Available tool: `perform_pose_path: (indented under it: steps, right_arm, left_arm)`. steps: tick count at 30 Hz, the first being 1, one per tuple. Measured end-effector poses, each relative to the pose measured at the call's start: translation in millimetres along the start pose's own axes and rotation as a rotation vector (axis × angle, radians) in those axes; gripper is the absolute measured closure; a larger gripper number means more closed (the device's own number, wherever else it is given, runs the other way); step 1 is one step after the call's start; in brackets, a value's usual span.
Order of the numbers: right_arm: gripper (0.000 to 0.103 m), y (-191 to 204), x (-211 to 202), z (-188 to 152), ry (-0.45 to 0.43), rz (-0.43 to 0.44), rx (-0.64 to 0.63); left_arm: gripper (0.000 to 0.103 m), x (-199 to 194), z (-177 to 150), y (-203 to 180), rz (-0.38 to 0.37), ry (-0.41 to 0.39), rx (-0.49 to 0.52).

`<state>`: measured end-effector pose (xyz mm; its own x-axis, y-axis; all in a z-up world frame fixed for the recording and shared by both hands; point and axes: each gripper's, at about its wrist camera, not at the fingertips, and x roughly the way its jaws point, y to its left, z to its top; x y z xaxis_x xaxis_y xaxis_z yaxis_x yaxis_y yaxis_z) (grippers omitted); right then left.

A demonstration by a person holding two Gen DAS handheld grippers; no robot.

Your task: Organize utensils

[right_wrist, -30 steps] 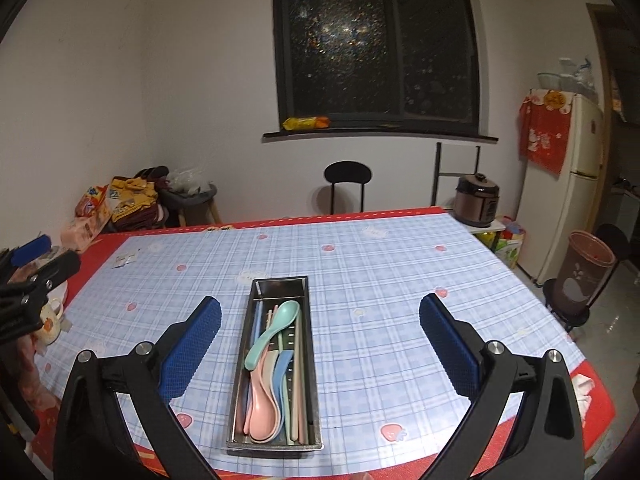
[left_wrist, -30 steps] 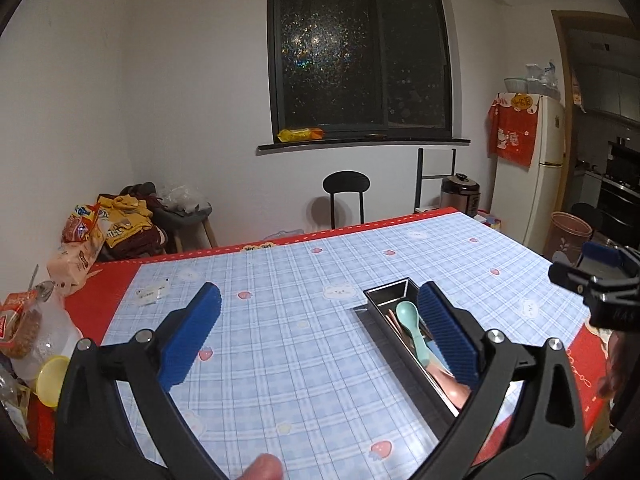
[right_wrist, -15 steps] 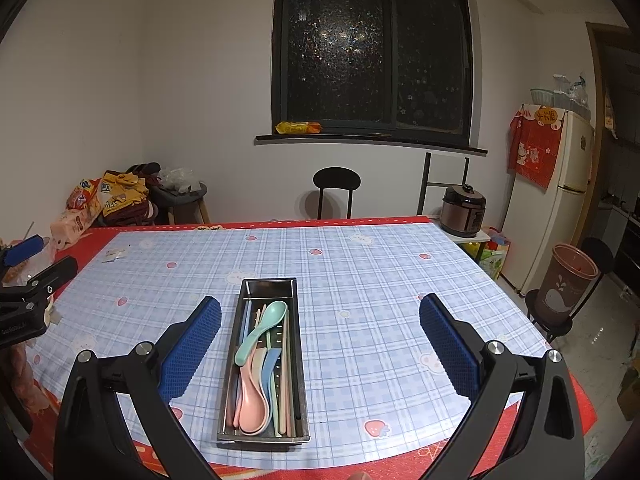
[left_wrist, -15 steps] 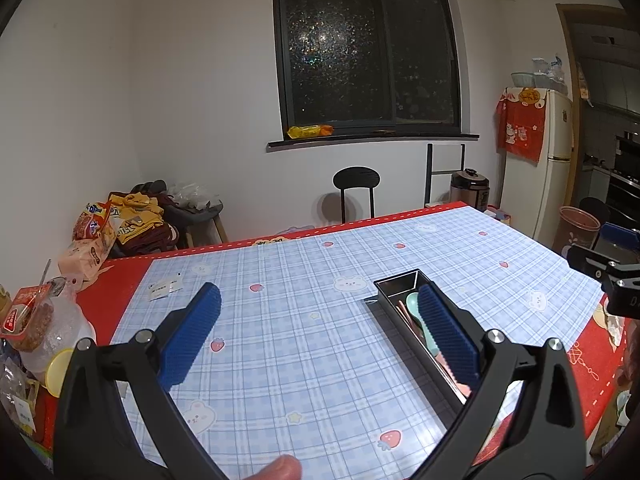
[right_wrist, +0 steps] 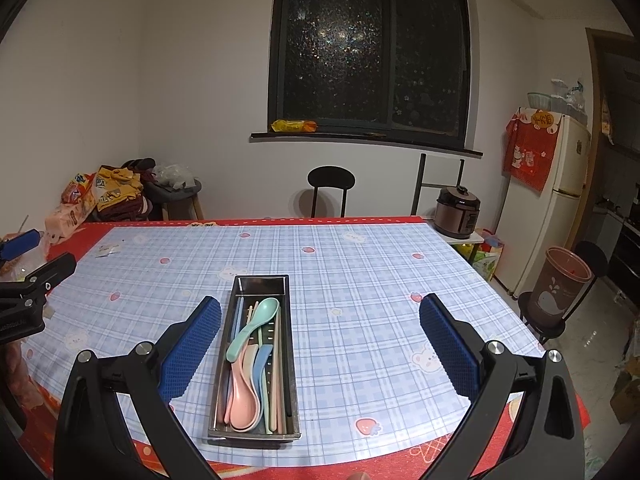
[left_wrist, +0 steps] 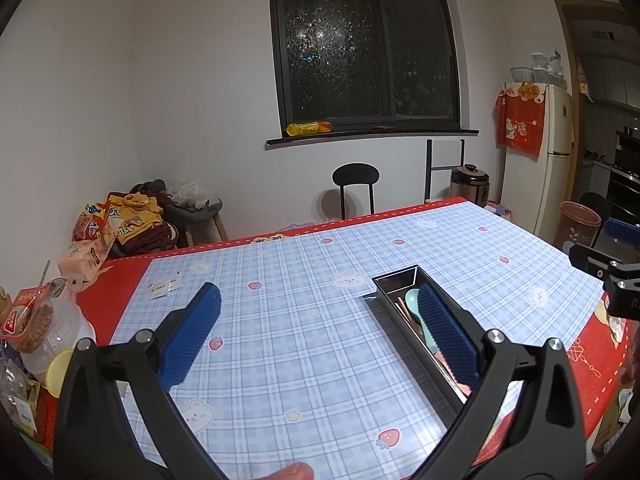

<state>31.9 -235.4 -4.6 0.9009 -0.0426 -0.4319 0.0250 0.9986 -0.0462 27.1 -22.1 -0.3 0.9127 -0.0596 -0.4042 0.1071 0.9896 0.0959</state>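
Observation:
A long metal utensil tray (right_wrist: 295, 376) lies on the checked tablecloth near the front edge. It holds a mint spoon (right_wrist: 256, 326), pink spoons (right_wrist: 240, 400), a blue spoon (right_wrist: 262, 364) and several chopsticks. My right gripper (right_wrist: 320, 340) is open above the table, its left finger beside the tray, nothing between the pads. My left gripper (left_wrist: 318, 334) is open too, over bare cloth, with the tray (left_wrist: 394, 280) partly hidden behind its right finger. Each gripper shows at the edge of the other's view.
Snack bags and a plastic container (left_wrist: 44, 320) crowd the table's left end. A small paper label (left_wrist: 164, 286) lies on the cloth. Behind the table stand a black chair (right_wrist: 330, 188), a rice cooker (right_wrist: 456, 212), a fridge (right_wrist: 556, 184) and a brown bin (right_wrist: 560, 284).
Both grippers have drawn back and lifted slightly, so more of the room and table shows. The tray and its utensils have not moved. Both stay open.

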Motion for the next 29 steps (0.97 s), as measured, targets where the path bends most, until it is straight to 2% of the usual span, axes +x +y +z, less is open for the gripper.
perform_pose_path:
  steps: [14,29]
  right_arm:
    - [0.006,-3.0,5.3,-3.3,0.012,-0.041,-0.015]
    - [0.006,-4.4,10.1,-4.4,0.021,-0.048,-0.016]
  left_arm:
    - [0.006,4.8,-3.1,-2.5,-0.004,0.016,0.010]
    - [0.006,4.7,-4.8,-4.6,0.006,0.014,0.029]
